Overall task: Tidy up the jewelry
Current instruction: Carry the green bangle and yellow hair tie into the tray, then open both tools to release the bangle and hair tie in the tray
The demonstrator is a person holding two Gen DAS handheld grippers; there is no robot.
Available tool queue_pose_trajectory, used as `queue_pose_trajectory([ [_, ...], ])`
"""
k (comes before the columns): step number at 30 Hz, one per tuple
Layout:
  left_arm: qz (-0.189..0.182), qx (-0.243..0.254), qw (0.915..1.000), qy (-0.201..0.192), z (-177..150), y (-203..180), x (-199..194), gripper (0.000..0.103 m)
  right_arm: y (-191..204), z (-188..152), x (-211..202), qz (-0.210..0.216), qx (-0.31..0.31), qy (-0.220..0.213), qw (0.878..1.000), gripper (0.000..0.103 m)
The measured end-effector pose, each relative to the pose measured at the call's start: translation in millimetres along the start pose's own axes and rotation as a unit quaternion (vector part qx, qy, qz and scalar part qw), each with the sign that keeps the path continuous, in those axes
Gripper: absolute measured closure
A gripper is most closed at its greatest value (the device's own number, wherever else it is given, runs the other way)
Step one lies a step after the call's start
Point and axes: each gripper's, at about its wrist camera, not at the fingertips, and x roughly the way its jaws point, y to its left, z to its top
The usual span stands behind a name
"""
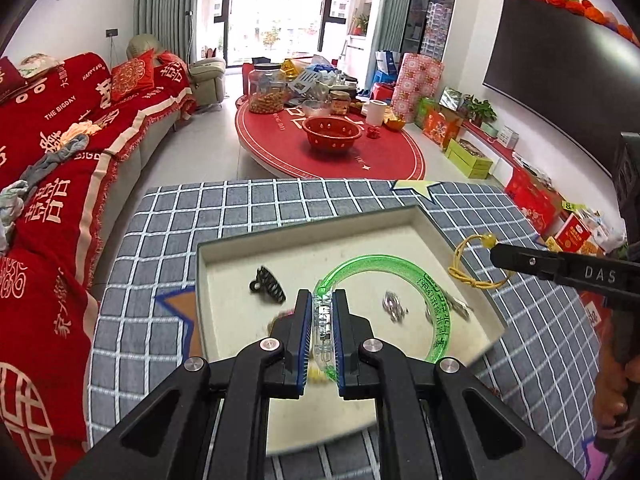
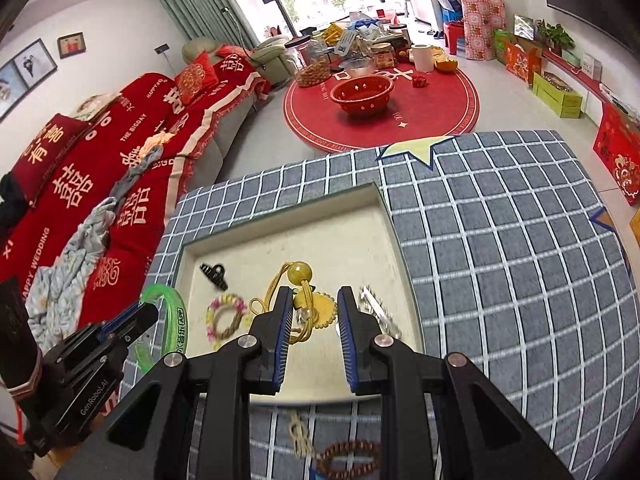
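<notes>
My left gripper [image 1: 323, 312] is shut on a clear green bangle [image 1: 438, 304] and holds it over the shallow cream tray [image 1: 304, 240]; it also shows in the right wrist view [image 2: 176, 320]. My right gripper [image 2: 312, 312] is open above the tray [image 2: 280, 236], its fingers either side of a yellow cord pendant with a bead and flat disc [image 2: 310, 300]. I cannot tell whether the cord hangs on the left finger. In the tray lie a black hair clip [image 1: 267, 289], a silver piece [image 1: 394, 306] and a pastel bead bracelet [image 2: 226, 317].
The tray sits on a grey checked cloth [image 2: 500, 240] over a table. A brown bead bracelet [image 2: 348, 460] and a knotted cord [image 2: 298, 436] lie on the cloth near me. A red sofa [image 1: 48, 168] stands left, a red round table [image 1: 332, 144] beyond.
</notes>
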Motion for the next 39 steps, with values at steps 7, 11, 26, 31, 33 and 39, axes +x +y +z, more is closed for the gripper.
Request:
queue_pose_trajectory([
  [7, 0.025, 0.004, 0.9995, 0.021, 20, -5, 51, 0.080, -11, 19, 41, -0.011, 0.019, 0.001, 1.000, 0.078],
  [11, 0.034, 0.010, 0.9989, 0.032, 22, -6, 77, 0.080, -16, 21, 64, -0.028, 0.013, 0.006, 1.000, 0.078],
  [26, 0.077, 0.050, 0.9936, 0.065, 12, -21, 121, 0.080, -29, 11, 109, -0.059, -0.002, 0.029, 0.998, 0.078],
  [31, 0.084, 0.063, 0.9913, 0.079, 10, -25, 125, 0.080, -25, 7, 113, -0.075, -0.017, 0.031, 0.997, 0.078],
  [33, 0.090, 0.066, 0.9907, 0.078, 10, -26, 125, 0.080, -21, 6, 114, -0.083, -0.027, 0.032, 0.996, 0.078],
  [39, 0.097, 0.068, 0.9903, 0.074, 11, -27, 121, 0.079, -15, 5, 112, -0.087, -0.033, 0.030, 0.995, 0.050],
])
